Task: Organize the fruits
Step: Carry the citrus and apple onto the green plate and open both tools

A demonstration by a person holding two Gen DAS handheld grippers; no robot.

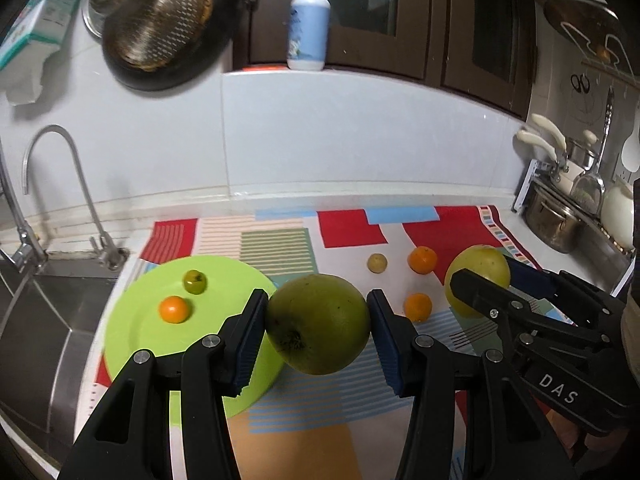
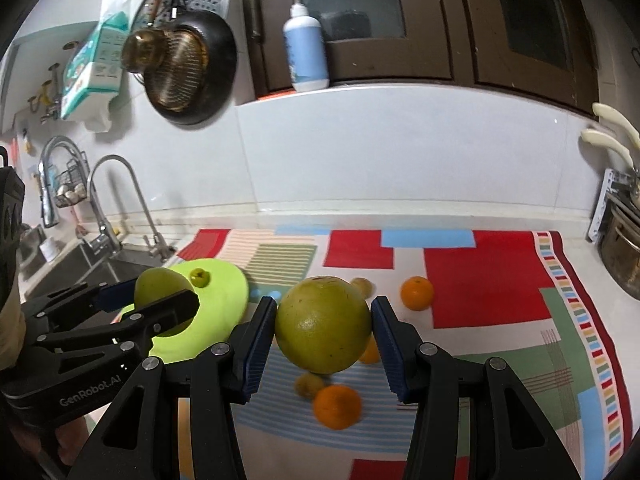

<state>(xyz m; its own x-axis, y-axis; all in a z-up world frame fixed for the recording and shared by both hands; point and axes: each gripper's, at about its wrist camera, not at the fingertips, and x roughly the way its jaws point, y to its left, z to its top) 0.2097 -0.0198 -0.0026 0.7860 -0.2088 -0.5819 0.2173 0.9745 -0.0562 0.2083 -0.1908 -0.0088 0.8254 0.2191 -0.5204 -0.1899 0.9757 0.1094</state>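
Note:
My left gripper point(image 1: 318, 324) is shut on a large green apple point(image 1: 318, 324) and holds it above the right edge of the lime green plate point(image 1: 132, 336). The plate holds a small orange point(image 1: 174, 309) and a small green fruit point(image 1: 195, 281). My right gripper point(image 2: 324, 326) is shut on a large yellow-green fruit point(image 2: 324, 326) above the patterned cloth point(image 2: 488, 280); it also shows in the left wrist view point(image 1: 480, 280). Loose on the cloth lie oranges point(image 2: 337, 407) point(image 2: 417, 293) point(image 1: 418, 307) and small yellowish fruits point(image 2: 309, 385) point(image 1: 377, 263).
A steel sink point(image 1: 36, 320) with taps point(image 1: 60, 184) lies left of the plate. Pots point(image 1: 554, 220) and utensils stand at the right end of the counter. A lotion bottle point(image 1: 308, 24) stands on the ledge; a pan point(image 1: 168, 28) hangs on the wall.

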